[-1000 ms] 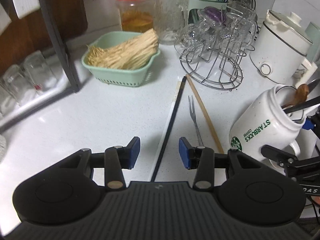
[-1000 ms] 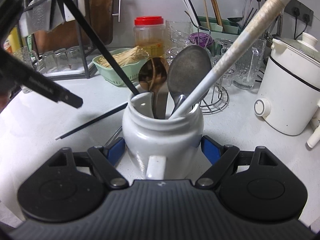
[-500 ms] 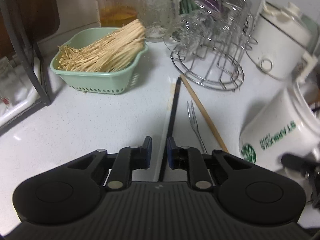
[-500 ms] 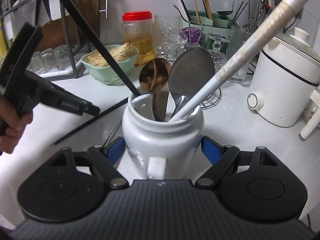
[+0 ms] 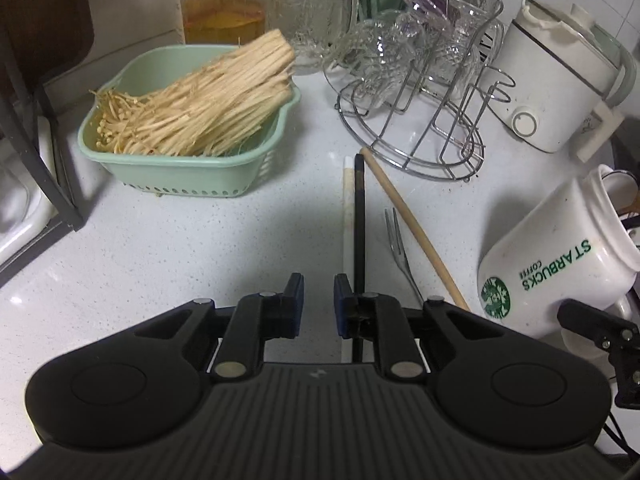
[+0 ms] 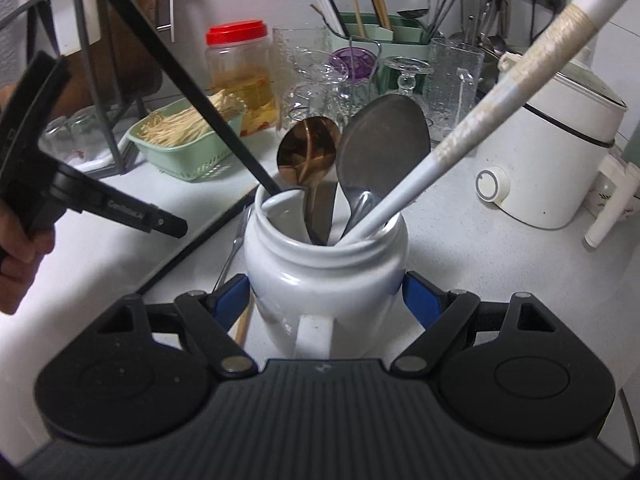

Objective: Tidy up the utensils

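Jaws: left gripper [image 5: 319, 300] has just been closing to a narrow gap with nothing between the pads; black chopstick [image 5: 359, 220] and white chopstick [image 5: 348, 216] pass under its right finger. Right gripper [image 6: 326, 300] is clamped on the white mug [image 6: 326, 276].
Hand pose: left gripper tilts steeply down over the counter [image 5: 160, 248]; a hand [image 6: 16, 256] grips its handle in the right wrist view.
Change: left gripper is nearer the green basket [image 5: 180, 168] than a second ago; earlier the chopsticks lay centred between wider jaws.
Task items: fork [image 5: 400, 248] and wooden chopstick [image 5: 412, 228] lie beside the black one; spoons and chopsticks stand in the mug.
Writing: "STARBUCKS COFFEE" on the mug.
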Action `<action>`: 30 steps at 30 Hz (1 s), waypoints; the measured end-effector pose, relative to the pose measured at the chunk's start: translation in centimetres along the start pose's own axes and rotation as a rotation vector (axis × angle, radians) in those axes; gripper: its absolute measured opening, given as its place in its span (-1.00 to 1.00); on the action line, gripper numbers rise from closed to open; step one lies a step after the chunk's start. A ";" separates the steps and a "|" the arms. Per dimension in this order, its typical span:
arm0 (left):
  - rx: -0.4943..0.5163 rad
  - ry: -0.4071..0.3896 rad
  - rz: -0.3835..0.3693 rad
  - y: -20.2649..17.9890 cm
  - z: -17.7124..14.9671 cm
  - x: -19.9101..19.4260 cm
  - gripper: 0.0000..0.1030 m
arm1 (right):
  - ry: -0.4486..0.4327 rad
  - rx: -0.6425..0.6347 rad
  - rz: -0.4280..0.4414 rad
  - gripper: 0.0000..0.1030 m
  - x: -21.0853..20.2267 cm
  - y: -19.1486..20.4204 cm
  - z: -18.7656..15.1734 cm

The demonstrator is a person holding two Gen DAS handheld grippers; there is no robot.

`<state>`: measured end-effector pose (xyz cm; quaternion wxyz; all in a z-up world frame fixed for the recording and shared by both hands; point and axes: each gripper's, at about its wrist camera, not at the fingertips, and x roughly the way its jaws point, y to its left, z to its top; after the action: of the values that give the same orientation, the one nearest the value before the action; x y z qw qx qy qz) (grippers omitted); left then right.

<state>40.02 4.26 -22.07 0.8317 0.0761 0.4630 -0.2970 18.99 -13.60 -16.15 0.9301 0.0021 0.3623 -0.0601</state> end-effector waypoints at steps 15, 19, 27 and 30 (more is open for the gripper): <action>0.012 0.017 -0.079 0.3 0.0 0.3 -0.54 | 0.020 0.049 -0.033 0.66 0.4 0.4 0.5; 0.017 0.019 -0.078 0.1 0.0 0.5 -0.54 | 0.021 0.051 -0.037 0.66 0.4 0.5 0.6; 0.050 0.061 -0.018 -1.4 0.8 1.1 -0.54 | 0.020 0.054 -0.039 0.66 0.4 0.5 0.6; 0.041 0.073 0.000 -1.6 1.1 1.2 -0.58 | 0.020 0.051 -0.038 0.66 0.4 0.5 0.6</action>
<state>40.39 1.95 -22.22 0.8123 0.1039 0.4870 -0.3036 19.78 -13.19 -16.02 0.9247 0.0197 0.3702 -0.0868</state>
